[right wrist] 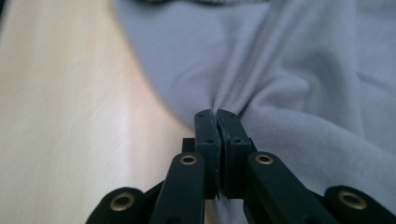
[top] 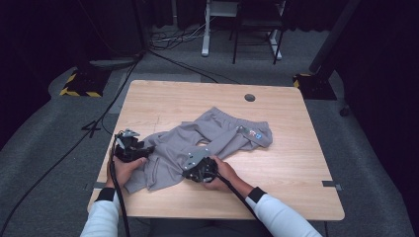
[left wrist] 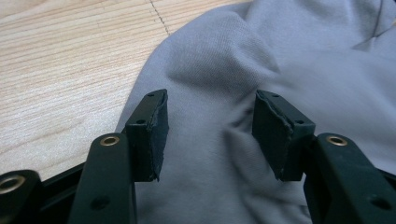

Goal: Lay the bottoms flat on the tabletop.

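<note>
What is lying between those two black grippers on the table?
In the high view, crumpled grey trousers span between the left gripper and right gripper.

1x grey trousers, crumpled mid-table. 2x grippers, both at the trousers' near edge: left gripper on their left end, right gripper at their near middle. 1x round hole in the table, beyond the trousers.

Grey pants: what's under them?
The grey pants lie crumpled on the wooden table. Bare wood shows around them. Anything beneath the cloth is covered, so it cannot be seen.
</note>
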Demonstrator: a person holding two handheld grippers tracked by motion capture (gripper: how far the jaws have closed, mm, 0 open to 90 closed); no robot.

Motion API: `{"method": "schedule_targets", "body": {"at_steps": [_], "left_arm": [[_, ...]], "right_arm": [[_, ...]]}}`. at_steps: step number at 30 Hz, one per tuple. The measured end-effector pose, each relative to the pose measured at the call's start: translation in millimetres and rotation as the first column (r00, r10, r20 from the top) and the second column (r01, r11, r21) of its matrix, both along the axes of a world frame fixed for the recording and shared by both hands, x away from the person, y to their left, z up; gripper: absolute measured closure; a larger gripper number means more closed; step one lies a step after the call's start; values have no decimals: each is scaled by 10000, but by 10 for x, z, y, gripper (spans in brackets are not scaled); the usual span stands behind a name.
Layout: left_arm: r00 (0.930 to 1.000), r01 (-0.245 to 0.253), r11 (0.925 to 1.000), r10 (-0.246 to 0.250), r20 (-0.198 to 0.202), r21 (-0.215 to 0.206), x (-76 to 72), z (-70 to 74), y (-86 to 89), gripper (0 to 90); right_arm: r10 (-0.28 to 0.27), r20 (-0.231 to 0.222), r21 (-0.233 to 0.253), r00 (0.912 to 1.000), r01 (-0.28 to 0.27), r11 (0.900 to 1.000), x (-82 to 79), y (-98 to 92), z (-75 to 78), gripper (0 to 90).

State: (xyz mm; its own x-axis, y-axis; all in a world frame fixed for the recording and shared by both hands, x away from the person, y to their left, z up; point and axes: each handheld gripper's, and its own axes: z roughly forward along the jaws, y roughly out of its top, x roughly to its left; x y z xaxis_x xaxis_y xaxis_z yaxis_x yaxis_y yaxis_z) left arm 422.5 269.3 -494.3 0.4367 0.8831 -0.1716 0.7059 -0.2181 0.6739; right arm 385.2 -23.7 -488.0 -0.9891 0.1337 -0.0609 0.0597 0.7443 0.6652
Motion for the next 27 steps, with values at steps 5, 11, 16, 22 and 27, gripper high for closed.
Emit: {"method": "schedule_targets", "body": {"at_steps": [5,11,16,22,27], "left_arm": [[10000,-39,9977,33,83,679,-81,14,-21,463],[9998,-191,9914,177,115,1296,-266,23,4,468],[10000,-59,9955,52,74,941,-331,75,-19,429],[9902,554,9946,-660,1234,876,-200,308,-413,379],[9702,1563,9816,-1734,1693,1098,117,441,-1067,346]], "right_arm": [[708,-825,-36,9941,-713,9974,-221,-556,15,875],[809,-1400,-594,9868,-899,9942,-495,-1319,118,875],[342,-1979,-1172,9796,-583,9914,-745,-1958,122,871],[-133,-1970,-1472,9803,-162,9890,-891,-2353,226,708],[-2821,-989,-15,9543,2834,9590,-620,-2408,391,564]]}}
